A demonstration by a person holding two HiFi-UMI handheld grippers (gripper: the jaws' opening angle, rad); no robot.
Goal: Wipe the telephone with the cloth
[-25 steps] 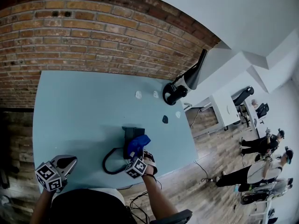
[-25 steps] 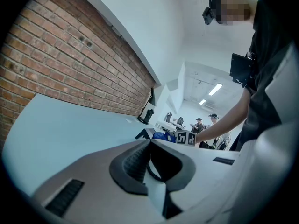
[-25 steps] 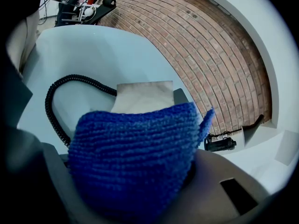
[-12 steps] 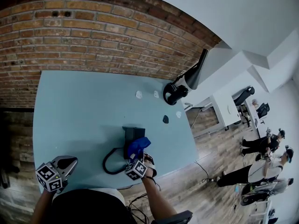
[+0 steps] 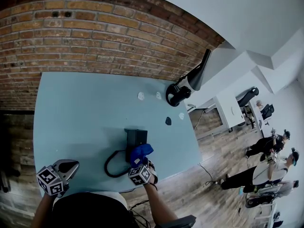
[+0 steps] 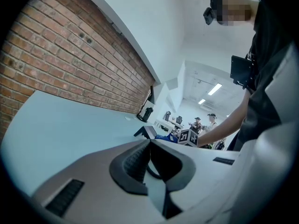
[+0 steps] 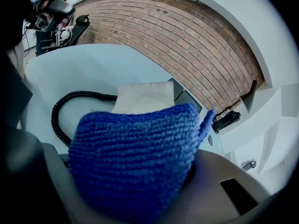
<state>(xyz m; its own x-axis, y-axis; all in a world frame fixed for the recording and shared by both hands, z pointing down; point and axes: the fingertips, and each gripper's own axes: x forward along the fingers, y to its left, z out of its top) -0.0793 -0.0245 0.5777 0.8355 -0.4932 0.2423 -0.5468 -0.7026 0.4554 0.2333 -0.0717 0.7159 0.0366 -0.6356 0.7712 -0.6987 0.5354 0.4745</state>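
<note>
Telephone (image 5: 135,137) partly under cloth (image 5: 141,152)

Grey tongs (image 5: 73,165), black-and-white marker cubes (image 5: 50,180), dark top (image 5: 90,212)

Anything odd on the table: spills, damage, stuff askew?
Nothing spilled or damaged. The telephone sits on the table, its coiled cord looped beside it, the blue cloth on it in the right tongs. Only loose bits: small white scraps near the lamp.

I found the telephone (image 5: 134,137) toward the table's (image 5: 80,113) 5 o'clock edge, cloth (image 5: 141,152) over its near end in my right gripper (image 5: 141,161), cord (image 5: 108,163) looped at its 8 o'clock, lamp (image 5: 179,94) behind at 1 o'clock.
</note>
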